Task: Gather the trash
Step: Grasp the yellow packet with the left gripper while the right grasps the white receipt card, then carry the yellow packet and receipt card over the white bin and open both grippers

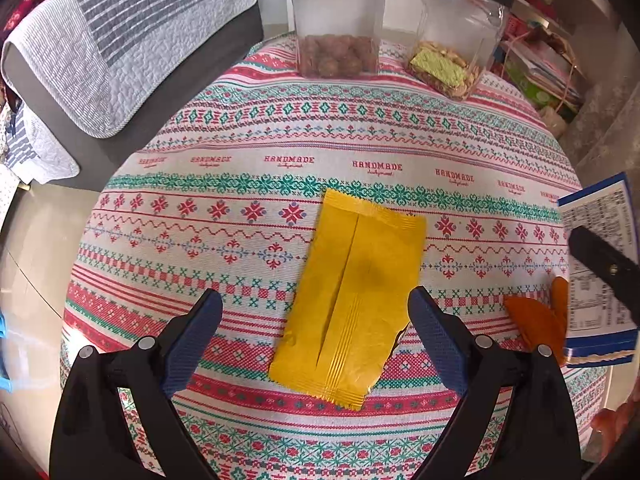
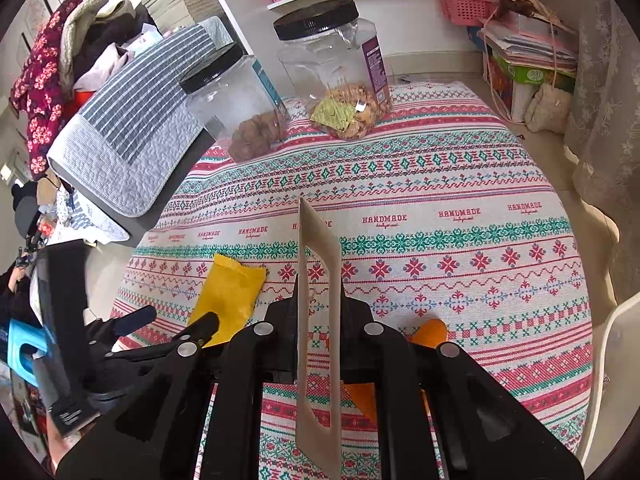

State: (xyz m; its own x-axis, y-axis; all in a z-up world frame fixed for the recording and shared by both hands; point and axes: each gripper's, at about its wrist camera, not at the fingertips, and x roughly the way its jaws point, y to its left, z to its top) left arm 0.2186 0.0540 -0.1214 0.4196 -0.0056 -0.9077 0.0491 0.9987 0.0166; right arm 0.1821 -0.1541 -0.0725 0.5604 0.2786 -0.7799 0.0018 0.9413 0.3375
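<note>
Patterned cloth over desk [image 1: 280, 128], two snack jars [image 1: 338, 20] at far edge. For step in hand: lower left gripper [image 1: 316, 312], fingers spread wide either side of yellow wrapper [image 1: 352, 300], until both tips meet cloth, then pinch wrapper's near end without snagging fabric. Yellow wrapper: flat, empty-looking, centre seam up, crimped ends, lying mid-desk. Right gripper [image 2: 318, 304]: fingers clamped on flat blue-and-white carton [image 1: 600, 264], held edge-up off cloth, beige inside facing its camera. Orange scrap [image 1: 540, 316] on cloth just beside carton, presumably next to collect.
</note>
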